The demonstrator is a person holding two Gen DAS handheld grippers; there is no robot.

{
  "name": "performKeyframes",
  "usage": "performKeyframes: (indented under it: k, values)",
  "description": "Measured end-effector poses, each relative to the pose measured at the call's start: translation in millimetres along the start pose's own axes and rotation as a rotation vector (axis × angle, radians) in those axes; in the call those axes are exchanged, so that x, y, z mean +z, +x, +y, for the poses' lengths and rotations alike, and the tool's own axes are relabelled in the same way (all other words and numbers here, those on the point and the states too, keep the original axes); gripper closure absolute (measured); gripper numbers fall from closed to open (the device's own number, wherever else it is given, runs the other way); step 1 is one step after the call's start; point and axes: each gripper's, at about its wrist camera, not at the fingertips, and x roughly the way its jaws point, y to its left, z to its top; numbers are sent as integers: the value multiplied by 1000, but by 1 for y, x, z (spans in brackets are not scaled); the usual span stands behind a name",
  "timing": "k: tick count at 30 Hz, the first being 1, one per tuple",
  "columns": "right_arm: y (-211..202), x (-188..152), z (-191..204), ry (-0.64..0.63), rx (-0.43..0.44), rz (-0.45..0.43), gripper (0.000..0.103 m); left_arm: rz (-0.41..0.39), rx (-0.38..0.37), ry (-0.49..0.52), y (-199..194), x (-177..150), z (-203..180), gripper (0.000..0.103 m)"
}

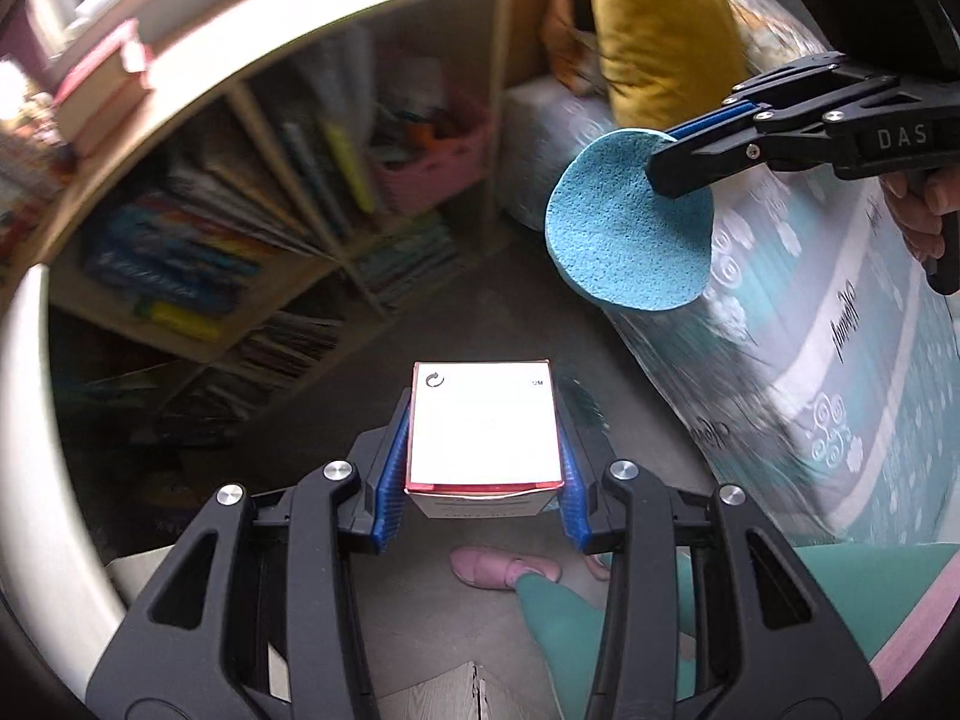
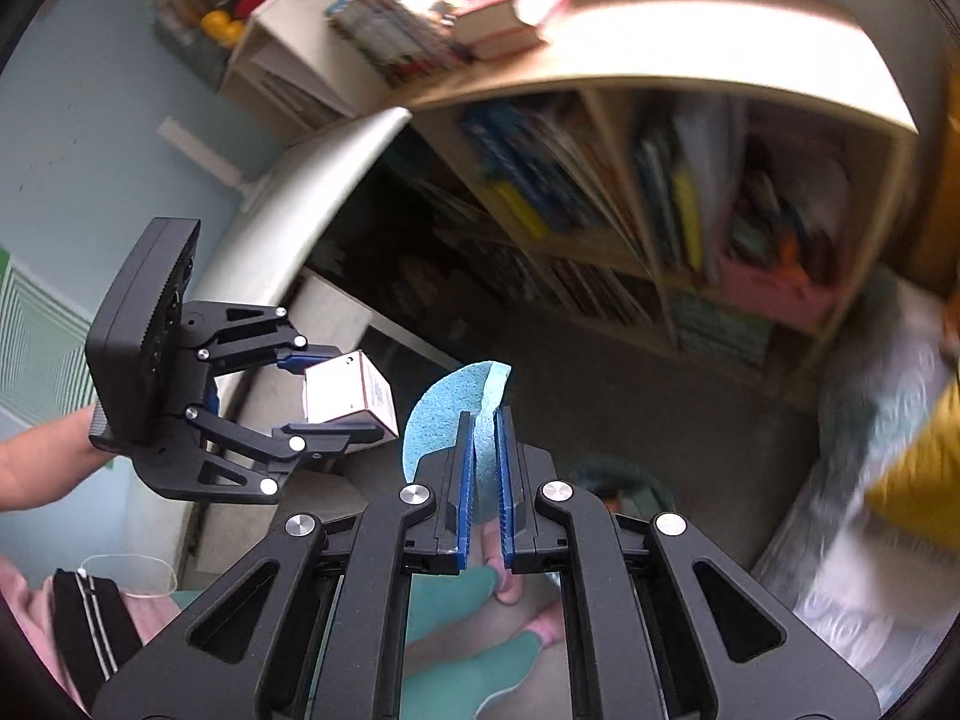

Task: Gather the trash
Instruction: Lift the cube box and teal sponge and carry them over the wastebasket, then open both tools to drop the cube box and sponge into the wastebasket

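1. Left wrist view: the left hand-held gripper [image 1: 485, 468] is pointing steeply down over the grey floor [image 1: 456, 312], its jaws standing partly open and pressing their blue pads [image 1: 393, 480] against both sides of a small white box [image 1: 483, 429] with a red edge – the box is sitting squarely between them, off the floor.
2. In the same view the right hand-held gripper [image 1: 666, 171] is reaching in from the upper right, its jaws nearly shut and pinching the rim of a round blue sponge disc [image 1: 624, 228]. The disc is hanging in the air in front of a patterned mattress [image 1: 840, 372], with a mustard cushion [image 1: 660, 30] lying further back.
3. A blurred bookshelf [image 1: 288, 192] full of books is filling the left side, and a foot in a pink slipper [image 1: 498, 567] is showing below the box.
4. Right wrist view: the right hand-held gripper [image 2: 483, 492] is clamping the blue sponge disc [image 2: 444, 414] – the thin disc is standing on edge between the almost closed pads, curling above them.
5. To its left, well apart, the left hand-held gripper [image 2: 342, 396] is holding the white box [image 2: 348, 393] tilted, with the person's hand [image 2: 42, 468] behind it.
6. The bookshelf [image 2: 660, 210] is running across the background, motion-blurred, with a stack of books [image 2: 504, 18] on top.
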Motion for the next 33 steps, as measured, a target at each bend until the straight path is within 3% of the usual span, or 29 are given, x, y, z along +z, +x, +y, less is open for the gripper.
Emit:
performKeyframes:
  k: [16, 19, 32, 33]
  values:
    - [33, -87, -47, 227, -36, 48, 95, 165, -121, 75, 82, -7, -51, 64]
    - [40, -96, -50, 252, -40, 56, 95, 196, -96, 114, 95, -11, -57, 64]
    - [63, -113, -60, 309, -50, 103, 95, 273, -116, 134, 130, -18, -60, 64]
    - [65, -113, -60, 316, -47, 110, 91, 286, -121, 136, 134, -18, -61, 63]
